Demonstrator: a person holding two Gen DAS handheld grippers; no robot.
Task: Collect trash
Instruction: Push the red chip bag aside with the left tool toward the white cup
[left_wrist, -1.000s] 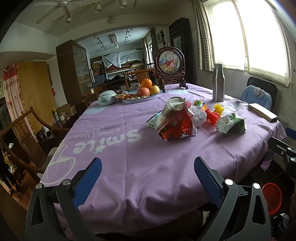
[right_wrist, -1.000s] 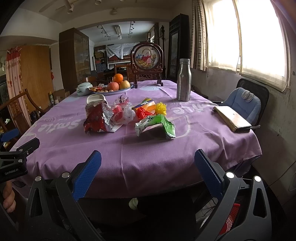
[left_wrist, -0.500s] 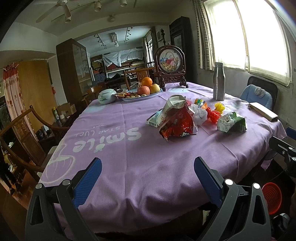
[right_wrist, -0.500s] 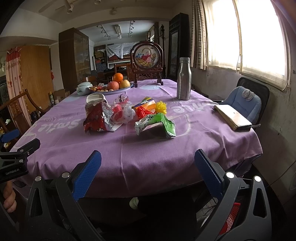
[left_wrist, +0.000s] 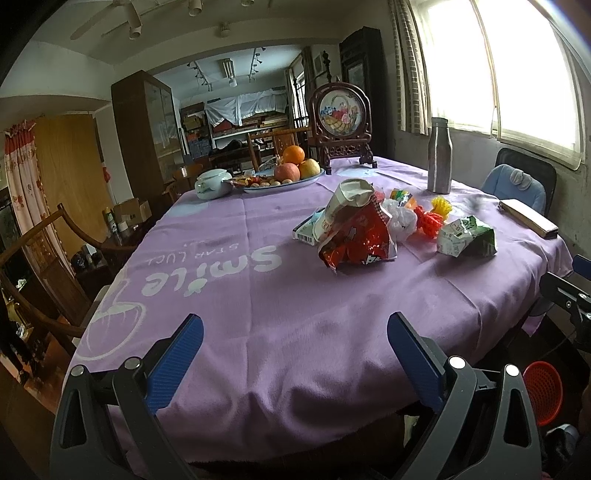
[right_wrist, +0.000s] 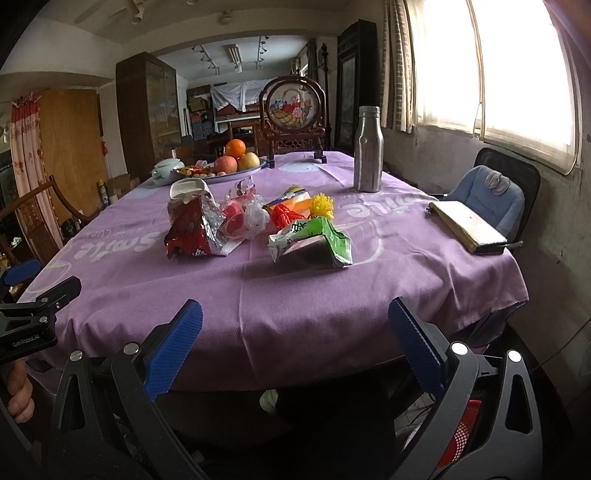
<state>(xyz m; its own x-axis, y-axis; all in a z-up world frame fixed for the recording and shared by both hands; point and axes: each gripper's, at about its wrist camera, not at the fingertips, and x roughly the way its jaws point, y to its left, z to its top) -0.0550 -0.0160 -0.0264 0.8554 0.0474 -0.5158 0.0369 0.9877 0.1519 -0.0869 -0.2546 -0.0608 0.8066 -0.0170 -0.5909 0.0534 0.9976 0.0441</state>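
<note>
Trash is heaped mid-table on the purple cloth (left_wrist: 229, 306): a red foil snack bag (left_wrist: 356, 242) (right_wrist: 190, 230) with a crushed white cup (left_wrist: 347, 199) on top, a clear plastic bag (right_wrist: 243, 218), red and yellow mesh nets (right_wrist: 321, 205), and a green-white wrapper (left_wrist: 465, 236) (right_wrist: 310, 242). My left gripper (left_wrist: 293, 325) hangs open at the near table edge, well short of the pile. My right gripper (right_wrist: 295, 314) is open too, off the table's front edge facing the green wrapper. A red mesh bin (left_wrist: 543, 389) (right_wrist: 461, 432) stands on the floor below.
A steel bottle (right_wrist: 367, 149), a fruit plate (left_wrist: 284, 175), a white lidded pot (left_wrist: 214, 182), a framed ornament (left_wrist: 341, 125) and a flat wooden case (right_wrist: 467, 225) sit on the table. A blue-cushioned chair (right_wrist: 487, 195) is at the right, wooden chairs at the left.
Both views have crept slightly closer to the table; the trash pile sits a little nearer. Both grippers stay open and hold nothing.
</note>
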